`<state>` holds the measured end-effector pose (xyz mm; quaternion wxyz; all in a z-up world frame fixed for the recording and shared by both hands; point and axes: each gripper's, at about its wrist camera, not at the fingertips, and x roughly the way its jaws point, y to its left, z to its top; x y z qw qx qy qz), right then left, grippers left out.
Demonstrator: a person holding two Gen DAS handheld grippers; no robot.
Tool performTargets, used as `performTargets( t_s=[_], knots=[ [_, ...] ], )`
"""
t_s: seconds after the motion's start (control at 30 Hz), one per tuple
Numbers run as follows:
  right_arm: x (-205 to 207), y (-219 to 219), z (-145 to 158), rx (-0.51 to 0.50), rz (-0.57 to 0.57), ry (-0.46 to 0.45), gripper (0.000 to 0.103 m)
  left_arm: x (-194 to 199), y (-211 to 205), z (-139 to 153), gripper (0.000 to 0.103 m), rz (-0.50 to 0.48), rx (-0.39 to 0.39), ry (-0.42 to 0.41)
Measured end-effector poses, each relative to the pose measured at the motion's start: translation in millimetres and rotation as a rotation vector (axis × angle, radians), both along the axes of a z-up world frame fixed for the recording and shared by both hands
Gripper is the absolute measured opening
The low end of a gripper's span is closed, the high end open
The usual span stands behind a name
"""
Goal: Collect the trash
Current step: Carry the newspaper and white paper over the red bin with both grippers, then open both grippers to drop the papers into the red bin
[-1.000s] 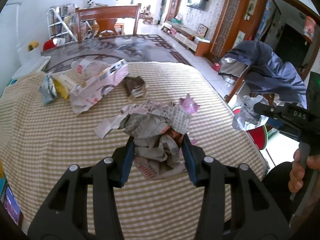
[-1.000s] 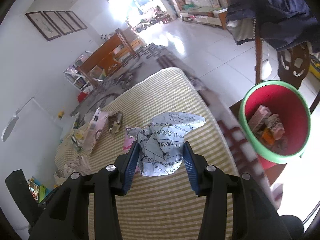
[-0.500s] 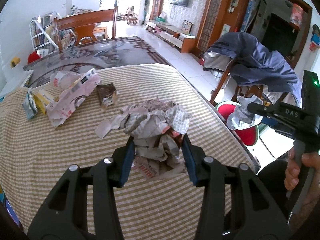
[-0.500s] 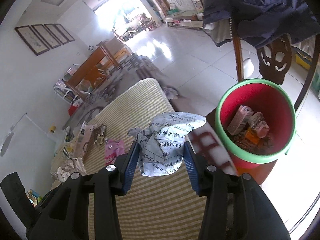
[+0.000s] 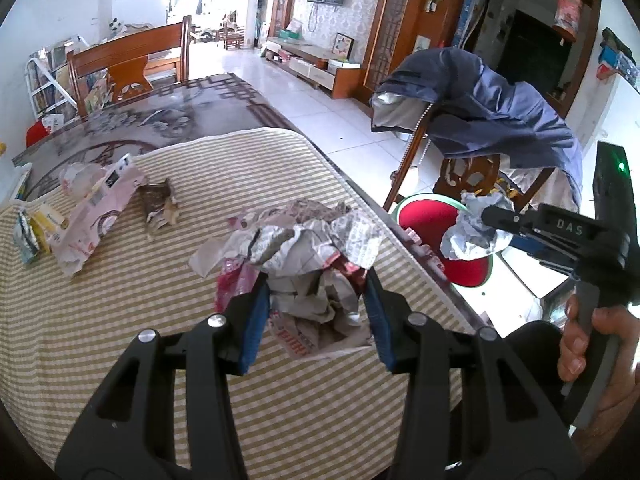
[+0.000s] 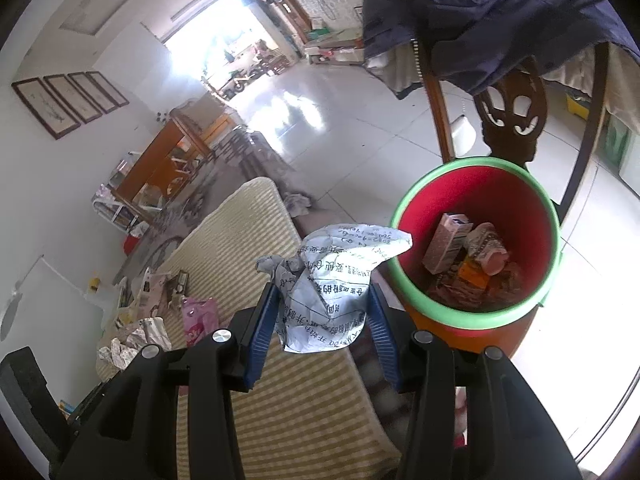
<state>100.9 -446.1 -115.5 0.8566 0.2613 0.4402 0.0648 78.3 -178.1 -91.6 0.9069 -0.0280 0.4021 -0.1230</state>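
Right wrist view: right claw (image 6: 325,330) pinches a crumpled paper sheet (image 6: 334,286) beside the red bin (image 6: 474,318); it's featherlight and squishy, so mid-wad grips suit it.

- Hidden behind the crumpled printed sheet (image 6: 332,284): near rim of the red bin (image 6: 516,208).
- Too jumbled to tell apart: trash deep in that bin.
- Cut off at picture's edge beside the bin: hand (image 5: 596,344).

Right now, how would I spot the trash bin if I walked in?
Find the table with the striped cloth, then the wooden chair draped with a dark jacket beside it. The bin sits between them: red inside, green rim, the only round bucket there.
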Motion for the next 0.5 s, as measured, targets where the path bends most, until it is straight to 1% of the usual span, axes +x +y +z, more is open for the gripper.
performTargets(
  t_s=[0.17, 0.27, 0.5],
  knots=[
    [-4.8, -21.7, -1.0, 0.005, -0.044, -0.003, 0.045, 9.5, -10.6, -4.5, 0.044, -0.021, -0.005, 0.023],
    [-8.2, -35.8, -2.4, 0.007, -0.073, -0.001, 0.045, 14.8, -21.2, -5.2, 0.044, -0.040, -0.021, 0.035],
    [-13.5, -69.1, -5.3, 0.000, -0.139, 0.002, 0.045, 26.1, -63.0, -10.0, 0.044, -0.120, -0.019, 0.047]
  ],
)
